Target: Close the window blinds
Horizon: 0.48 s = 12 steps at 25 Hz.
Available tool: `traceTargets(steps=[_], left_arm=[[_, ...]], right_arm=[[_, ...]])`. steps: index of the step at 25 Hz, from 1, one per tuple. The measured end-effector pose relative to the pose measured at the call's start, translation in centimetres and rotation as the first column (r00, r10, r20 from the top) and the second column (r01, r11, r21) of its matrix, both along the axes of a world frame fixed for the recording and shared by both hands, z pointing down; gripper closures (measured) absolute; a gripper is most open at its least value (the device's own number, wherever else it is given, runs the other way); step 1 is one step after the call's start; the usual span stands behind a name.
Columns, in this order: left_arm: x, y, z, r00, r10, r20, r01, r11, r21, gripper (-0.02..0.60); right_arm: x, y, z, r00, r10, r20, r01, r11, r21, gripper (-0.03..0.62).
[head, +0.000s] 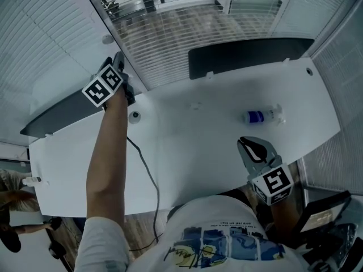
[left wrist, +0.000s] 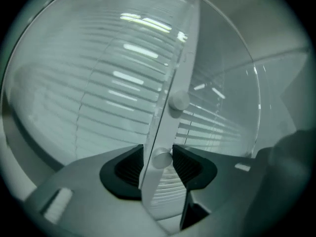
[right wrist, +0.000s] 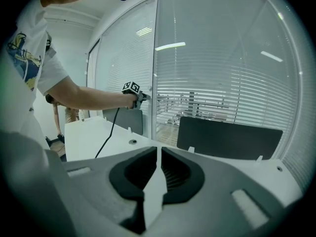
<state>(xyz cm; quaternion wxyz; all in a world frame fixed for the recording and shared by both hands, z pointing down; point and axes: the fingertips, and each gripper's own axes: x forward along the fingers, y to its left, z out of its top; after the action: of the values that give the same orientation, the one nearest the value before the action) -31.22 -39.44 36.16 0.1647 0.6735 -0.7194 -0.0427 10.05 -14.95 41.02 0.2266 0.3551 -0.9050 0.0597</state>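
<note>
While the left gripper (head: 118,56) is held out past the far left corner of the white desk (head: 198,152), its jaws stand apart around the pale translucent tilt wand (left wrist: 170,117) of the white horizontal-slat window blinds (head: 170,38). The wand runs upright between the ribbed black pads (left wrist: 129,168), with one of its two round knobs level with them. The pads do not clamp it. Grip: released, wand between the jaws.

The blinds hang beyond the far edge of the desk. Slats in the pane straight behind the desk are tilted open: wood-look flooring and furniture show through them. The panes to either side of the desk look closer to shut.

The right gripper (head: 245,144) hovers above the near right edge of the desk, well apart from the blinds. Its jaws are together with nothing between them; only a sliver of the desk shows past the pads.

On the desk:
- A small clear plastic bottle with a blue label (head: 262,116) lies on its side toward the right end, beyond the right gripper and apart from it.
- A black cable (head: 148,174) crosses the left part and drops over the near edge.
- A round grommet (head: 134,116) sits near the far left corner.
- Two dark screen panels (head: 249,52) stand along the desk's far edges.
</note>
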Motion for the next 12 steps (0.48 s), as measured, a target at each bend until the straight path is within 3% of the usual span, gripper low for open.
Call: traceTargets(steps=[1,2,4,5,8,10,12], left_arm=[[0.1,0.2,-0.4,0.992,0.001,0.129,0.001,1.0,-0.02,0.39],[0.4,0.4,-0.9,0.967,0.011,0.254,-0.001,0.999,-0.038,0.39],[1.1,0.6,-1.4,0.883,0.053,0.466,-0.018,0.997,-0.079,0.39],[1.5,0.6,-1.4,0.827,0.081,0.556,-0.027,0.994,-0.105,0.39],[2.4,0.8,-0.6,0.608,0.172,0.775,-0.037,0.981,-0.189,0.39],[2.7,0.9,0.1,0.435,0.222,0.873,-0.027,0.972,-0.234,0.391],[3.1,0.9,0.6,0.243,0.269,0.932,-0.013,0.962,-0.274,0.391]], right_arm=[[0.0,0.0,0.0,1.0,0.002,0.002,-0.002,1.0,-0.003,0.577],[-0.1,0.1,-0.1,1.0,0.001,0.004,-0.001,1.0,-0.005,0.577],[-0.4,0.2,-0.2,1.0,0.0,0.009,0.0,1.0,-0.008,0.577],[-0.5,0.3,-0.3,1.0,0.001,0.011,-0.001,1.0,-0.011,0.577],[-1.1,0.8,-0.2,1.0,-0.002,0.019,0.002,1.0,-0.016,0.577],[-1.2,1.2,-0.1,1.0,-0.001,0.021,0.001,1.0,-0.018,0.577],[-1.3,1.5,0.1,1.0,0.003,0.023,-0.003,1.0,-0.018,0.577]])
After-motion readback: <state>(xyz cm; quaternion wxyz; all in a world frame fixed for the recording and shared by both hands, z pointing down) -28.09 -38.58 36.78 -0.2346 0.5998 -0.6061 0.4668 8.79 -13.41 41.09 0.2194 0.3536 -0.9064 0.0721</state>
